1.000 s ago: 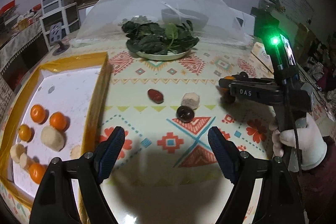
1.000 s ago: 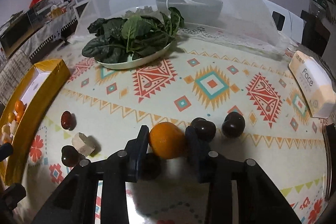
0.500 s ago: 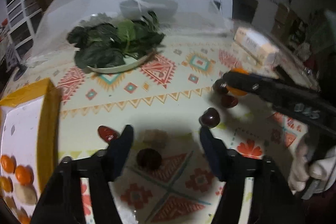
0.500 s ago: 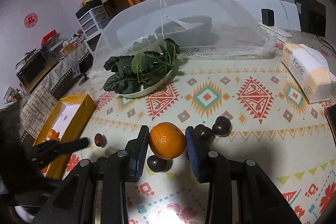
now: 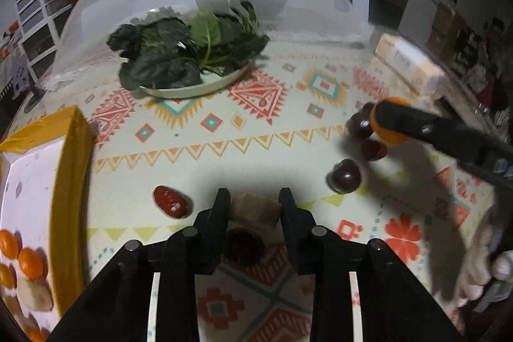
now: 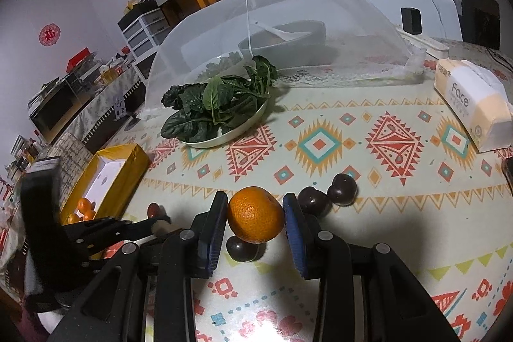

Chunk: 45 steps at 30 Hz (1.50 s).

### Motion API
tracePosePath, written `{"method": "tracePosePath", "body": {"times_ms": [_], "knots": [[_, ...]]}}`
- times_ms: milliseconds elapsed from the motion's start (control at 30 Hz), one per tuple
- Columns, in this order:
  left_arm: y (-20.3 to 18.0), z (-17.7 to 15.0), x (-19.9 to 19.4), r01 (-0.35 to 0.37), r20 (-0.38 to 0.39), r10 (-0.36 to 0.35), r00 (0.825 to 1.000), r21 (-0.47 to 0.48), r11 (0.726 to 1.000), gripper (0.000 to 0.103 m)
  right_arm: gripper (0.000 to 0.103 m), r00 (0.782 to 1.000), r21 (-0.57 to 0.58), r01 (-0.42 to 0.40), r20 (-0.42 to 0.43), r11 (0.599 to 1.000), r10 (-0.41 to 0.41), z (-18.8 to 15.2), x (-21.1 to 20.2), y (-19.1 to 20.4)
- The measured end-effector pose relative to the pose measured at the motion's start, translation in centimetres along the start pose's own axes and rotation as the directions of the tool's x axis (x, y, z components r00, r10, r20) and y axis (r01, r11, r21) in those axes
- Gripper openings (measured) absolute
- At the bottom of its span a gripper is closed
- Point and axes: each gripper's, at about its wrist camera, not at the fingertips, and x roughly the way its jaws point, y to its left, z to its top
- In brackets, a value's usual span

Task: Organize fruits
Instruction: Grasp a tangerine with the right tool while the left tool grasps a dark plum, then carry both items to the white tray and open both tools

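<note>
My right gripper (image 6: 255, 213) is shut on an orange (image 6: 255, 214) and holds it above the tablecloth; it also shows in the left wrist view (image 5: 389, 125). My left gripper (image 5: 255, 204) has closed around a pale beige fruit piece (image 5: 255, 209), with a dark round fruit (image 5: 243, 247) just below it between the fingers. A red date (image 5: 171, 201) lies to its left. Dark round fruits (image 6: 341, 189) lie on the cloth at right. The yellow box (image 5: 69, 181) at left holds oranges (image 5: 30, 258) and pale pieces.
A plate of green leaves (image 5: 189, 56) stands at the back under the edge of a white mesh food cover (image 6: 288, 21). A tissue pack (image 6: 471, 104) lies at the right. The box wall (image 6: 123, 178) stands between the loose fruit and the box.
My left gripper moved forward and right to the beige piece and its jaws narrowed around it. My right gripper lifted the orange off the cloth.
</note>
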Motion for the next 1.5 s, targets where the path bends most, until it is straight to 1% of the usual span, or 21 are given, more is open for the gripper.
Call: {"method": "tracePosePath", "body": {"times_ms": [100, 133, 200, 300, 367, 433, 467, 533, 567, 600, 633, 733, 900, 967, 1167, 1200, 1267, 1333, 1367, 1433, 1500], "knots": [[0.8, -0.5, -2.5, 0.026, 0.031, -0.024, 0.999, -0.043, 0.999, 0.031, 0.038, 0.998, 0.002, -0.067, 0.019, 0.998, 0.067, 0.0, -0.7, 0.6], [1.1, -0.7, -3.3, 0.03, 0.039, -0.028, 0.999, -0.058, 0.998, 0.031, 0.038, 0.994, 0.009, -0.105, 0.023, 0.994, 0.105, 0.1, -0.9, 1.0], [2.7, -1.6, -5.8, 0.035, 0.065, -0.028, 0.997, -0.101, 0.994, 0.031, 0.038, 0.99, 0.008, -0.141, 0.015, 0.99, 0.141, 0.1, -1.0, 2.0], [5.9, -3.1, -9.0, 0.014, 0.095, 0.003, 0.995, -0.174, 0.985, 0.031, 0.038, 0.982, -0.004, -0.189, -0.003, 0.982, 0.189, -0.3, -1.3, 4.7], [8.2, -4.1, -10.7, -0.018, 0.109, 0.043, 0.993, -0.216, 0.976, 0.031, 0.038, 0.973, -0.027, -0.23, -0.025, 0.973, 0.229, -0.6, -1.2, 7.3], [10.8, -5.2, -12.3, -0.066, 0.118, 0.101, 0.988, -0.268, 0.961, 0.031, 0.038, 0.966, -0.062, -0.258, -0.045, 0.964, 0.256, -0.8, -1.1, 10.2], [12.7, -6.0, -13.1, -0.083, 0.12, 0.125, 0.985, -0.308, 0.948, 0.031, 0.038, 0.961, -0.078, -0.273, -0.057, 0.959, 0.269, -1.0, -0.9, 11.6], [15.1, -7.2, -13.9, -0.101, 0.116, 0.153, 0.981, -0.366, 0.925, 0.031, 0.038, 0.954, -0.104, -0.295, -0.082, 0.95, 0.288, -1.3, -0.4, 14.1], [16.7, -8.0, -14.2, -0.117, 0.11, 0.174, 0.978, -0.399, 0.909, 0.031, 0.038, 0.949, -0.119, -0.311, -0.1, 0.943, 0.3, -1.5, 0.1, 15.7], [17.6, -8.5, -14.4, -0.127, 0.106, 0.187, 0.977, -0.416, 0.9, 0.031, 0.039, 0.946, -0.128, -0.318, -0.11, 0.939, 0.305, -1.7, 0.5, 16.5], [18.4, -9.0, -14.5, -0.14, 0.098, 0.2, 0.975, -0.431, 0.891, 0.031, 0.038, 0.942, -0.148, -0.327, -0.129, 0.933, 0.309, -2.0, 1.2, 18.3], [20.5, -10.6, -14.3, -0.2, 0.064, 0.255, 0.965, -0.453, 0.869, 0.031, 0.038, 0.936, -0.182, -0.335, -0.174, 0.924, 0.305, -2.7, 3.4, 21.7], [22.9, -12.0, -14.2, -0.213, 0.053, 0.272, 0.961, -0.484, 0.849, 0.031, 0.038, 0.937, -0.22, -0.315, -0.229, 0.923, 0.265, -3.5, 7.3, 25.3], [23.7, -12.3, -14.1, -0.207, 0.051, 0.266, 0.962, -0.498, 0.842, 0.031, 0.038, 0.943, -0.235, -0.29, -0.237, 0.928, 0.235, -3.6, 8.8, 26.1], [24.8, -12.7, -13.9, -0.205, 0.051, 0.268, 0.962, -0.511, 0.835, 0.031, 0.039, 0.947, -0.242, -0.242, -0.268, 0.94, 0.175, -3.7, 12.6, 27.0], [24.9, -12.8, -14.0, -0.202, 0.054, 0.266, 0.963, -0.511, 0.836, 0.032, 0.039, 0.948, -0.241, -0.235, -0.27, 0.942, 0.167, -3.7, 12.9, 27.0], [24.9, -12.9, -14.2, -0.197, 0.059, 0.262, 0.963, -0.51, 0.837, 0.041, 0.039, 0.952, -0.24, -0.22, -0.266, 0.945, 0.154, -3.7, 13.3, 27.1], [24.7, -13.0, -14.6, -0.199, 0.07, 0.27, 0.96, -0.506, 0.839, 0.052, 0.039, 0.954, -0.233, -0.209, -0.261, 0.95, 0.146, -3.6, 13.7, 27.0], [24.7, -13.0, -14.8, -0.201, 0.074, 0.274, 0.959, -0.506, 0.839, 0.053, 0.04, 0.955, -0.224, -0.206, -0.258, 0.953, 0.146, -3.6, 13.8, 27.0], [24.6, -13.0, -15.1, -0.201, 0.08, 0.279, 0.957, -0.51, 0.837, 0.058, 0.051, 0.956, -0.209, -0.207, -0.252, 0.956, 0.152, -3.4, 13.9, 26.8], [24.5, -13.2, -15.4, -0.193, 0.087, 0.275, 0.957, -0.517, 0.834, 0.062, 0.054, 0.958, -0.208, -0.207, -0.239, 0.956, 0.156, -3.3, 13.6, 26.8]]}}
